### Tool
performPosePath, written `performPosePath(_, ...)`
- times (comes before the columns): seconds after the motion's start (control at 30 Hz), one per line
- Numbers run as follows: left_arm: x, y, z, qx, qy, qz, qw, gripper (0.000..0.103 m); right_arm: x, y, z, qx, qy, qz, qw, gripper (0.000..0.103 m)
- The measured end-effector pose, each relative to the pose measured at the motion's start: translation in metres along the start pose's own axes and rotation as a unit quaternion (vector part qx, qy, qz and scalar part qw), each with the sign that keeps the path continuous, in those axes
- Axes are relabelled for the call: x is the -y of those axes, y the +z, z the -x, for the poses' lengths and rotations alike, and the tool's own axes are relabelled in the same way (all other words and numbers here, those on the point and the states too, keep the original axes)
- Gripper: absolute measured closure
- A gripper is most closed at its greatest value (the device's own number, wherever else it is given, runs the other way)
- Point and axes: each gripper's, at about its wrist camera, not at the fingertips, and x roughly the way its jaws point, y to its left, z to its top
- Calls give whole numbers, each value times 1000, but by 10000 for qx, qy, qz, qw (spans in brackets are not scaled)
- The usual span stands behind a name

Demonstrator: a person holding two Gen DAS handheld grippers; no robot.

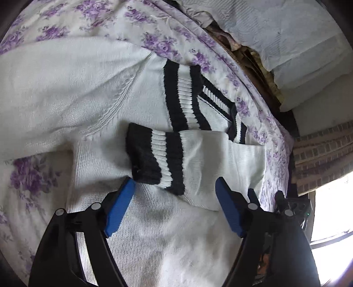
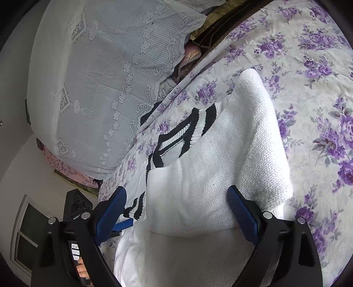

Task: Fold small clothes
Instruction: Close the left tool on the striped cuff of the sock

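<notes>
A white knit sweater with black-and-white striped collar and cuffs lies flat on a floral bedsheet. One sleeve is folded across the body, its striped cuff lying just ahead of my left gripper, which is open and empty above the sweater. In the right wrist view the sweater shows with a sleeve folded over it and the striped collar beyond. My right gripper is open and empty above the folded sleeve.
The purple-flowered sheet covers the bed around the sweater. A white lace cover drapes furniture beside the bed. A bright window is at the right. The other gripper's black body shows at lower left.
</notes>
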Motion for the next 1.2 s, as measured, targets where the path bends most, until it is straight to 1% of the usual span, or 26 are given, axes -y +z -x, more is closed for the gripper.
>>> performPosePath(0.03, -2, 0, -1, 62, -49, 50, 10000, 30, 0, 0, 0, -2, -14, 16, 10000, 10)
performPosePath(0.1, -7, 1, -3, 175, -84, 148, 9997, 34, -1, 0, -1, -3, -38, 36, 10000, 10)
performPosePath(0.27, 1, 2, 6, 335, 21, -79, 9994, 56, -2, 0, 1, 9, -40, 20, 10000, 11)
performPosePath(0.33, 5, 2, 7, 361, 42, -184, 9992, 58, -5, 1, 3, 47, -18, 40, 10000, 11)
performPosePath(0.43, 3, 5, -2, 396, 140, -212, 9989, 58, -8, 2, 7, 114, 2, 49, 9999, 11)
performPosePath(0.5, -3, 7, -12, 335, 165, -131, 9992, 58, -11, 5, 11, 179, 9, 80, 9998, 11)
performPosePath(0.53, -7, 9, -14, 341, 95, -56, 9994, 60, -13, 6, 13, 221, 9, 99, 9997, 11)
performPosePath(0.57, -7, 9, -13, 396, 80, -58, 9992, 67, -16, 10, 15, 271, 21, 118, 9996, 11)
performPosePath(0.6, -5, 10, -10, 485, 144, -130, 9986, 73, -19, 14, 16, 309, 29, 130, 9994, 12)
performPosePath(0.63, -1, 12, -7, 588, 230, -282, 9976, 91, -22, 21, 18, 363, 47, 151, 9992, 14)
performPosePath(0.67, 5, 14, -5, 645, 220, -453, 9966, 92, -26, 28, 20, 408, 39, 175, 9990, 15)
performPosePath(0.73, 16, 18, 1, 772, 126, -643, 9949, 92, -33, 45, 20, 510, 2, 281, 9983, 16)
performPosePath(0.83, 44, 24, 13, 1191, 177, -1206, 9854, 93, -35, 63, 9, 587, -77, 330, 9977, 16)
performPosePath(0.87, 57, 25, 18, 1398, 137, -1503, 9786, 93, -30, 66, 4, 589, -107, 251, 9979, 16)
performPosePath(0.9, 64, 24, 20, 1506, 82, -1662, 9745, 93, -23, 68, -2, 579, -162, 151, 9981, 16)
performPosePath(0.93, 71, 22, 21, 1603, 39, -1840, 9698, 93, -16, 67, -5, 571, -317, 96, 9978, 16)
performPosePath(0.97, 76, 19, 20, 1700, 115, -2040, 9640, 93, -6, 66, -8, 586, -617, 48, 9964, 16)
performPosePath(1.0, 78, 17, 18, 1788, 279, -2140, 9599, 93, 8, 65, -7, 663, -1078, 1, 9920, 16)
performPosePath(1.03, 73, 14, 12, 1875, 577, -2218, 9551, 92, 18, 64, -5, 723, -1270, -57, 9892, 23)
performPosePath(1.07, 63, 15, 5, 1820, 784, -2150, 9563, 92, 29, 65, -2, 742, -1238, -209, 9893, 28)
performPosePath(1.1, 53, 17, 0, 1716, 906, -2009, 9602, 92, 37, 68, 5, 749, -1035, -495, 9906, 33)
performPosePath(1.13, 35, 23, -7, 1544, 1030, -1697, 9678, 92, 37, 69, 9, 785, -898, -617, 9909, 33)
performPosePath(1.17, 22, 31, -9, 1410, 985, -1389, 9753, 92, 34, 70, 14, 850, -808, -632, 9911, 32)
performPosePath(1.2, 13, 35, -8, 1363, 882, -1161, 9799, 92, 24, 72, 19, 921, -749, -491, 9917, 30)
